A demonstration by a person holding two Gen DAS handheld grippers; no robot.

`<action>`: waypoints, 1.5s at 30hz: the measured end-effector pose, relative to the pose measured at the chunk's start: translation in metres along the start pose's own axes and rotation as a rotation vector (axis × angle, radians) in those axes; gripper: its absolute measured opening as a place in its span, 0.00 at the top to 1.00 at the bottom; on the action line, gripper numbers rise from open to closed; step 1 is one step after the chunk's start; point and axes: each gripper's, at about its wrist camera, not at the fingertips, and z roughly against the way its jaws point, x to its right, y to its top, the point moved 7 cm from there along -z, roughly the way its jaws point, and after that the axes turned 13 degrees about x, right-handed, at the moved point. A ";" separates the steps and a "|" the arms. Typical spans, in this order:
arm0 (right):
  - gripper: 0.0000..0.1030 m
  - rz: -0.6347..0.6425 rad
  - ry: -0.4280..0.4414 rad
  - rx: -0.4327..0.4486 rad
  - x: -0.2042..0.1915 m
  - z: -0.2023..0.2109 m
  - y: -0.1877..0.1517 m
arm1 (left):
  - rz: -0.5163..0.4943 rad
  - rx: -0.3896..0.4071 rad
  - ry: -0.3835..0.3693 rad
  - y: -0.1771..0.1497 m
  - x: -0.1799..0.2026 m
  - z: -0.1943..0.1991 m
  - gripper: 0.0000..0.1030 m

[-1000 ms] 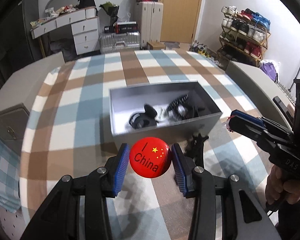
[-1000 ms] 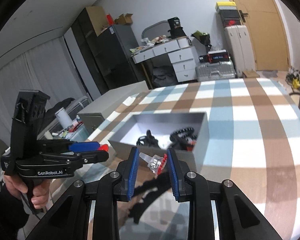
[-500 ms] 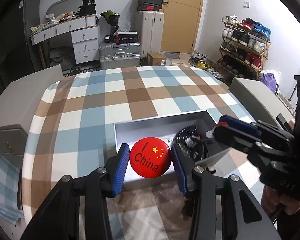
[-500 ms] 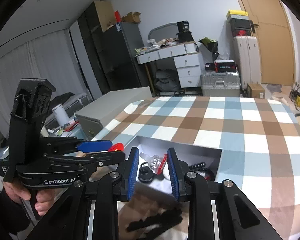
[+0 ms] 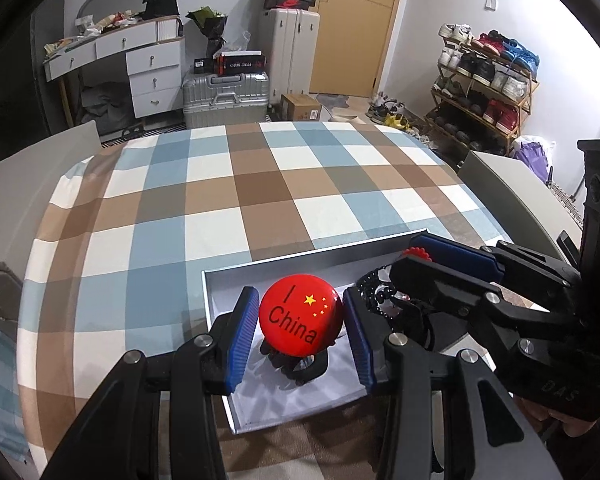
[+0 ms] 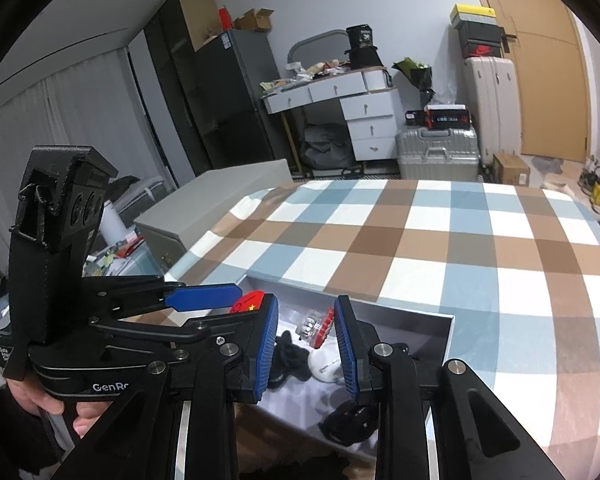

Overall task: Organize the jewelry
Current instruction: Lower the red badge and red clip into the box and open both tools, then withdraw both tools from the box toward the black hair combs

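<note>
My left gripper (image 5: pixel 300 306) is shut on a round red badge (image 5: pixel 302 320) printed "I China". It hangs over the near left part of an open grey box (image 5: pixel 260 267) on the checked tablecloth. My right gripper (image 6: pixel 307 314) is shut on a small clear and red ornament (image 6: pixel 316 326), over the same box (image 6: pixel 380 309). Each gripper shows in the other's view: the right gripper (image 5: pixel 406 259) at the right, the left gripper (image 6: pixel 249 301) at the left. Inside the box lie black beads (image 5: pixel 374 289), black pieces (image 6: pixel 292 354) and a white round piece (image 6: pixel 326 365).
The checked tablecloth (image 5: pixel 228 200) stretches far beyond the box. Grey cabinets (image 5: pixel 512 188) flank the table on both sides. Behind stand a silver suitcase (image 5: pixel 224 98), a white desk (image 5: pixel 140 64) and a shoe rack (image 5: pixel 484 88). A hand (image 6: pixel 48 404) holds the left gripper's handle.
Both grippers have moved forward with their loads. A second ago they hung short of the box; now they are over its inside, and the box sits nearer and lower in both views.
</note>
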 end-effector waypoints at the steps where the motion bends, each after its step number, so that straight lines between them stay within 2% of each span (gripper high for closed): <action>1: 0.73 0.000 -0.003 -0.002 0.001 -0.002 -0.001 | 0.002 -0.002 -0.001 0.000 0.000 -0.001 0.64; 13: 0.71 -0.024 -0.035 -0.060 0.016 -0.018 -0.014 | 0.023 -0.046 -0.024 -0.007 -0.002 -0.017 0.64; 17: 0.71 -0.044 -0.040 -0.054 0.019 -0.017 -0.014 | 0.040 -0.049 -0.052 -0.008 -0.002 -0.020 0.63; 18: 0.68 -0.045 -0.045 -0.049 0.019 -0.015 -0.013 | 0.051 -0.047 -0.061 -0.007 -0.002 -0.019 0.63; 20: 0.65 -0.047 -0.048 -0.037 0.020 -0.012 -0.011 | 0.057 -0.058 -0.046 -0.008 -0.003 -0.019 0.58; 23: 0.64 -0.059 -0.054 -0.013 0.021 -0.002 -0.006 | 0.047 -0.047 -0.043 -0.007 -0.003 -0.015 0.48; 25: 0.57 -0.070 -0.056 0.008 0.021 0.006 -0.003 | 0.042 -0.030 -0.042 -0.005 -0.002 -0.010 0.43; 32: 0.49 -0.082 -0.087 0.051 0.021 0.037 0.001 | 0.021 0.014 -0.022 -0.002 0.003 0.010 0.43; 39: 0.48 -0.077 -0.109 0.067 0.013 0.069 -0.004 | 0.018 0.030 -0.005 -0.007 0.008 0.030 0.43; 42: 0.40 -0.081 -0.117 0.060 0.009 0.078 -0.010 | 0.019 0.028 0.016 -0.013 0.009 0.038 0.41; 45: 0.39 -0.094 -0.119 0.040 0.005 0.084 -0.023 | 0.035 0.026 0.019 -0.022 0.010 0.044 0.39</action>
